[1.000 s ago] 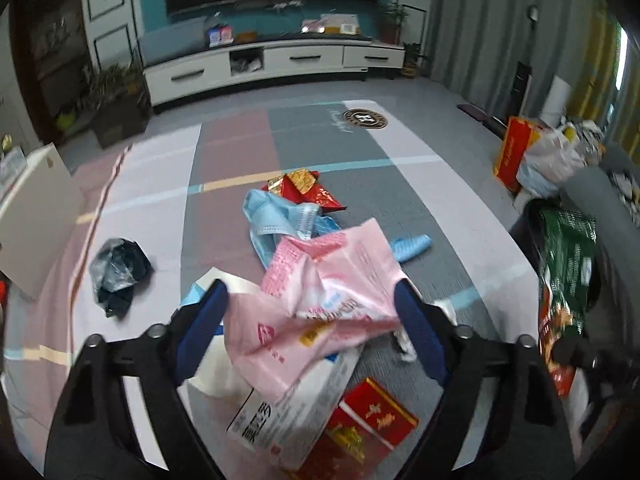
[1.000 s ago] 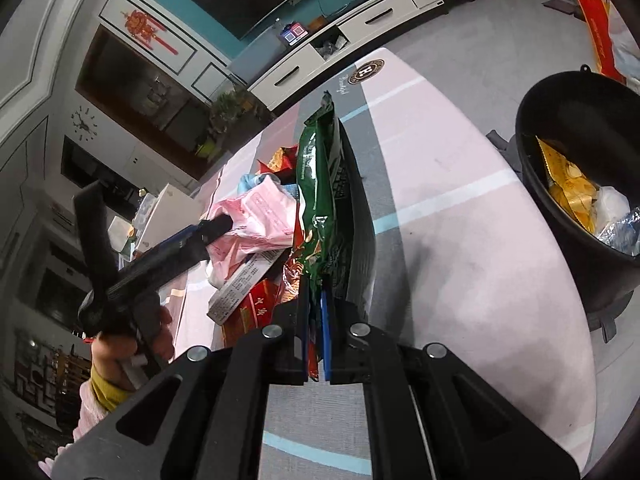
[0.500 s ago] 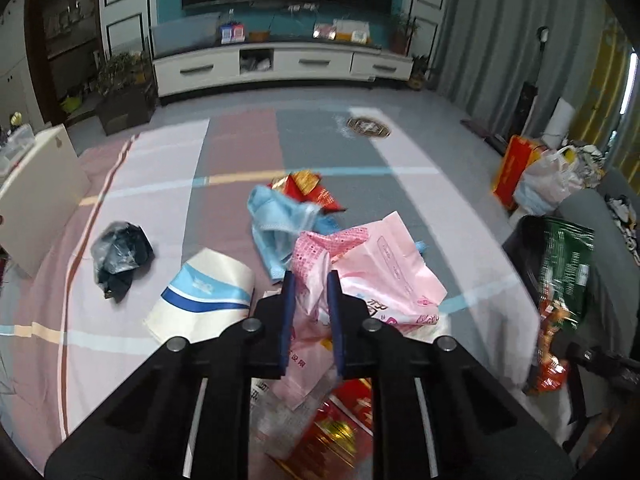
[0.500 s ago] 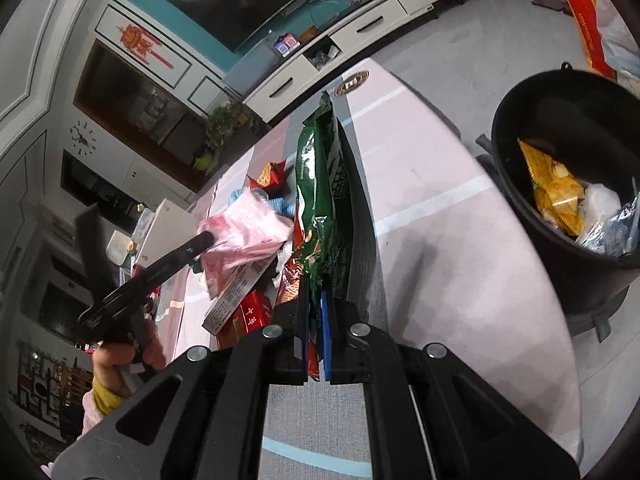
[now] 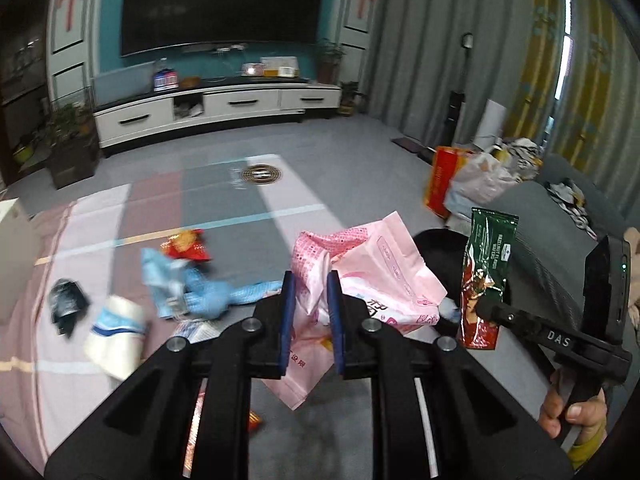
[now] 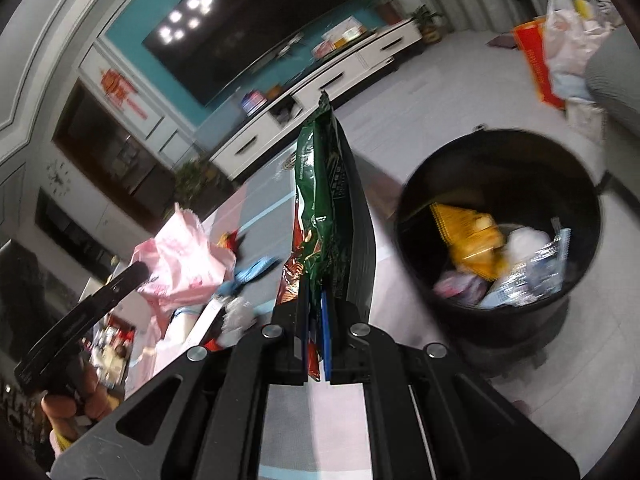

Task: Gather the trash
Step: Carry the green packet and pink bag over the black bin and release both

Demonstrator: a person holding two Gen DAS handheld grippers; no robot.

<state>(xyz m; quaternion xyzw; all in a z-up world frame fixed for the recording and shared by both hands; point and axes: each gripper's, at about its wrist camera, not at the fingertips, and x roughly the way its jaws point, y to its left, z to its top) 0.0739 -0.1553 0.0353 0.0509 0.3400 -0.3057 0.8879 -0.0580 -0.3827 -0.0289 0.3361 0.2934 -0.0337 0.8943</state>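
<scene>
Since the earlier frame the left tool point(image 5: 308, 314) has gone from spread wide around the pink bag point(image 5: 372, 280) to clenched on it, and the bag has come up off the rug point(image 5: 100, 220); the right tool has swung its packet nearer the bin.

Left wrist view: the blue pads pinch a crumpled fold near the middle of the pink bag, whose loose ends flop above and below the tool. Left behind on the rug are a blue wrapper point(image 5: 192, 288), a red-and-gold wrapper point(image 5: 186, 245), a white-and-blue paper cup point(image 5: 116, 332) and a dark crumpled bag point(image 5: 66, 306). To the right, the right tool point(image 5: 486, 308) holds the green packet point(image 5: 486, 276) upright.

Right wrist view: the right tool point(image 6: 316, 340) is clamped on the lower edge of the green packet point(image 6: 320, 200), which stands tall and edge-on. The black bin point(image 6: 500, 152), already holding a yellow wrapper and other scraps, sits just to the right on the floor. The left tool point(image 6: 136, 272) carries the pink bag point(image 6: 184, 256) at far left.

The risks, as I judge them: the pink bag is gripped by a thin fold and could slip free in transit. The green packet is not yet over the rim, so an early release would drop it beside the bin.
</scene>
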